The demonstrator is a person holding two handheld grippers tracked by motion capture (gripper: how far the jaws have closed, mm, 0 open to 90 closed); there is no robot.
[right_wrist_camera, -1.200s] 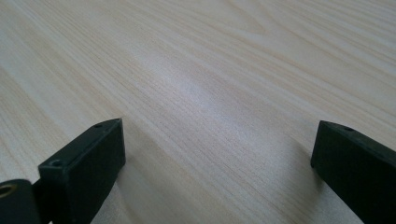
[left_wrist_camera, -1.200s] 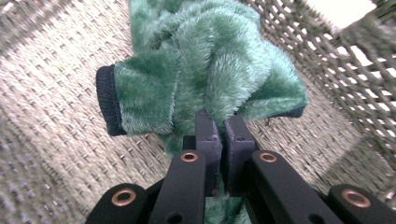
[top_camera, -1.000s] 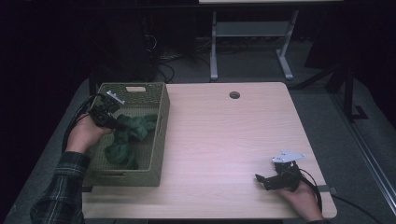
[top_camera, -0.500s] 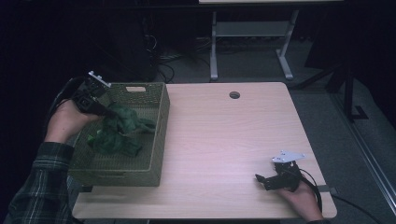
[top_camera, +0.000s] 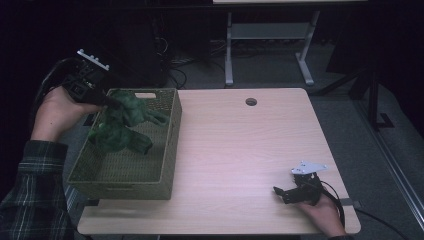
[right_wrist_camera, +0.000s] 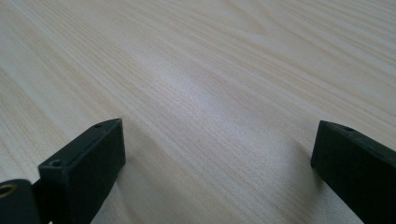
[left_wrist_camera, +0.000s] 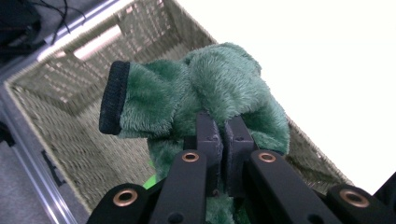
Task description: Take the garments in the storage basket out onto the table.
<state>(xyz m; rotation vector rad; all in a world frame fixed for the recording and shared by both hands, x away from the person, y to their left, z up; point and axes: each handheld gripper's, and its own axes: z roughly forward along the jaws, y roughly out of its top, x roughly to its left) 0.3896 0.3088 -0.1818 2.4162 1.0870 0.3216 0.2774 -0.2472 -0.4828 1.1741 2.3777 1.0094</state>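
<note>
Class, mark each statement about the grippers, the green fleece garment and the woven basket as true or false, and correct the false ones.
1. The left gripper is shut on the green fleece garment. True.
2. The garment lies flat on the bare table top. False: it hangs from the left gripper over the woven basket.
3. The right gripper has its jaws apart with nothing between them. True.
4. The right gripper is inside the basket. False: it sits low over the wooden table near its right front corner.
5. The basket stands at the table's right edge. False: it is at the left edge.
</note>
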